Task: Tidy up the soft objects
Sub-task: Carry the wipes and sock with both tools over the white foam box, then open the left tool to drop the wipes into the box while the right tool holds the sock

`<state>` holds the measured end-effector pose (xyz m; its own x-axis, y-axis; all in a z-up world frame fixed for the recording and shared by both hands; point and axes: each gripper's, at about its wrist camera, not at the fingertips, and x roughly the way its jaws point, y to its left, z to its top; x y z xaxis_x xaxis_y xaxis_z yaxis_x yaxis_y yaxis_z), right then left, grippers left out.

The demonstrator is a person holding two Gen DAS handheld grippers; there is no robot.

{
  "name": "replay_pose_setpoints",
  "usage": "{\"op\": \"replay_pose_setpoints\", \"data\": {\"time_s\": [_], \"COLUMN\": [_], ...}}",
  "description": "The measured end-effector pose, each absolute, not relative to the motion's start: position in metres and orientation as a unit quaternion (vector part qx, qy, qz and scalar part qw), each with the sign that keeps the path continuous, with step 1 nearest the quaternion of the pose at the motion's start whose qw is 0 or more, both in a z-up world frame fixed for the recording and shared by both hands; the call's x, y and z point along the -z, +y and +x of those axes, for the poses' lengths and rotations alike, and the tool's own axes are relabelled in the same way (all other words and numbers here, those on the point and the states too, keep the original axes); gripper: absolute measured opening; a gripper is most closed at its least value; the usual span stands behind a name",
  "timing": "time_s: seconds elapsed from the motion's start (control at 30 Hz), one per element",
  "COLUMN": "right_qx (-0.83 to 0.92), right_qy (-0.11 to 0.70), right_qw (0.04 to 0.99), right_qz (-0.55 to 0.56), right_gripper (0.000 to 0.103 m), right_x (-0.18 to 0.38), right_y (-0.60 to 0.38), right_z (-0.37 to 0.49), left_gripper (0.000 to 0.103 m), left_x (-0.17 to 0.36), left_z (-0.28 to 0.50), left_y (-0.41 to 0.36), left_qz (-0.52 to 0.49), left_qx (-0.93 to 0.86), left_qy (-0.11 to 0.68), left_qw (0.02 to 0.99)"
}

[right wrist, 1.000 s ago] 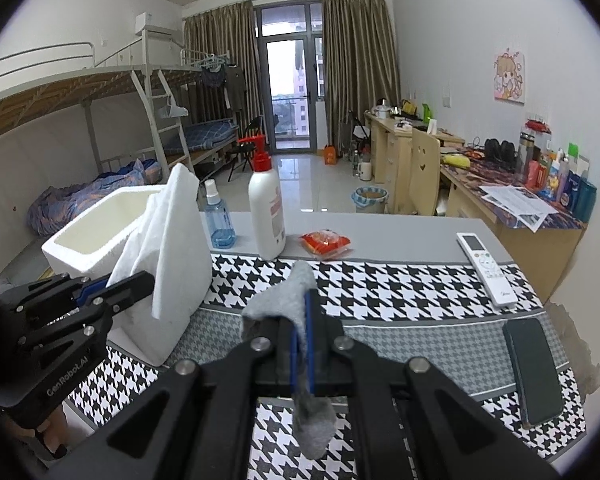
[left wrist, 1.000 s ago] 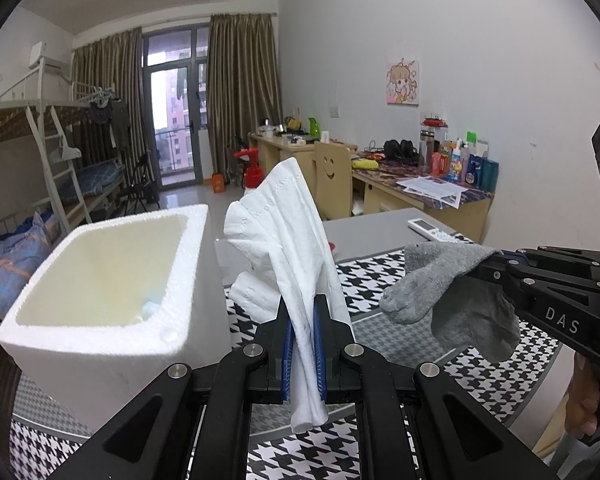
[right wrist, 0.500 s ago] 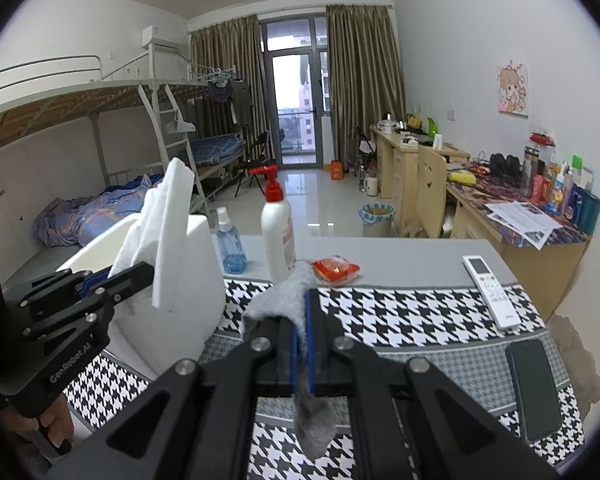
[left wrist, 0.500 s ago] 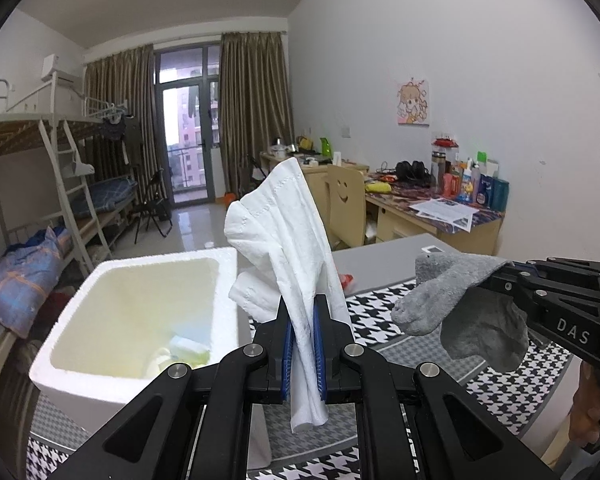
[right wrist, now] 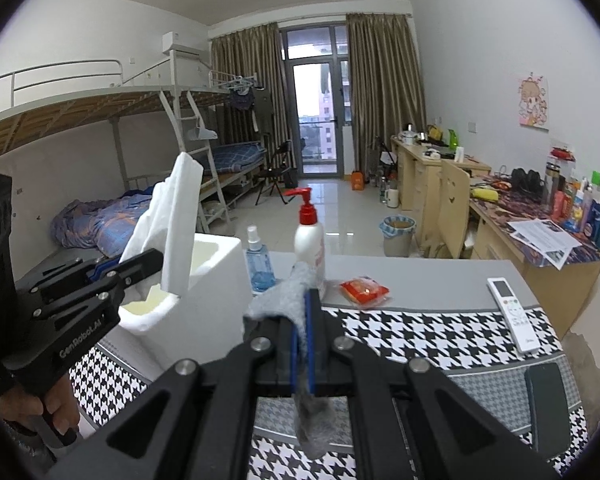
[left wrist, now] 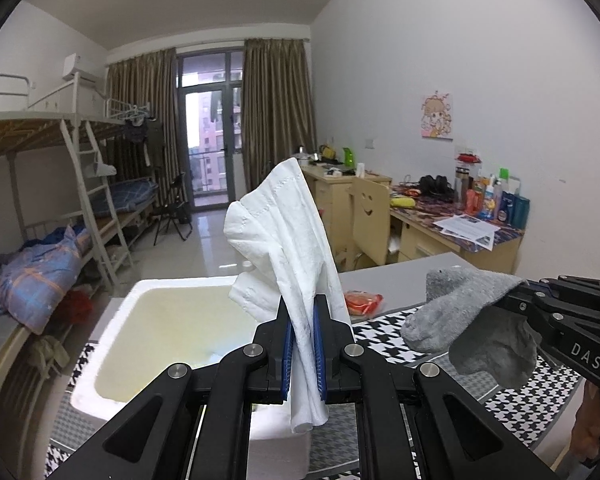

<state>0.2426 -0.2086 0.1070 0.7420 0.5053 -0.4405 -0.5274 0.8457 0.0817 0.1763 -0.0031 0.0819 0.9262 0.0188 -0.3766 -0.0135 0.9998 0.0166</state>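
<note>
Starting with the left wrist view: left gripper (left wrist: 302, 344) at bottom centre, jaws closed on a white cloth (left wrist: 288, 240) that stands up from the pads and hangs a short way below. Foam box (left wrist: 112, 396) open at lower left, just beyond and left of the jaws, so nearer this hand. At right, right gripper (left wrist: 516, 300) clamped on a grey sock (left wrist: 460, 320), hanging over the checked mat (left wrist: 384, 340), right of the box.

Turning to the right wrist view: right gripper (right wrist: 304, 332) at bottom centre, jaws shut on the sock (right wrist: 288, 292), toe drooping below. Left gripper (right wrist: 156, 258) at middle left, cloth (right wrist: 172, 224) upright over the box (right wrist: 216, 296) rim. Box left of the sock's jaws; likely needs a leftward carry. Bottles, snack packet, remote and phone elsewhere on the table.
</note>
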Motion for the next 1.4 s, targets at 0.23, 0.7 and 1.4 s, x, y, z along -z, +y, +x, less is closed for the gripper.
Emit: {"op": "replay_pose_setpoints", "data": {"time_s": [0.23, 0.7, 1.4], "right_qx": [-0.297, -0.313, -0.318], "right_qy": [0.224, 0.226, 0.223], "right_qw": [0.928, 0.922, 0.920], "right_qz": [-0.029, -0.037, -0.049], "right_gripper": [0.006, 0.006, 0.006], "right_x": [-0.109, -0.108, -0.114], "right_y": [-0.197, -0.183, -0.159], "right_z": [0.240, 0.240, 0.242], "left_gripper": [0.010, 0.010, 0.100], "left_x": [-0.087, -0.072, -0.067], "left_z": [0.176, 0.195, 0.180], "left_y": [0.009, 0.041, 0.070], "left_qz": [0.003, -0.008, -0.024], "left_qx": [-0.035, -0.091, -0.106], "left_qy": [0.188, 0.229, 0.216], "left_qw": [0.982, 0.969, 0.970]}}
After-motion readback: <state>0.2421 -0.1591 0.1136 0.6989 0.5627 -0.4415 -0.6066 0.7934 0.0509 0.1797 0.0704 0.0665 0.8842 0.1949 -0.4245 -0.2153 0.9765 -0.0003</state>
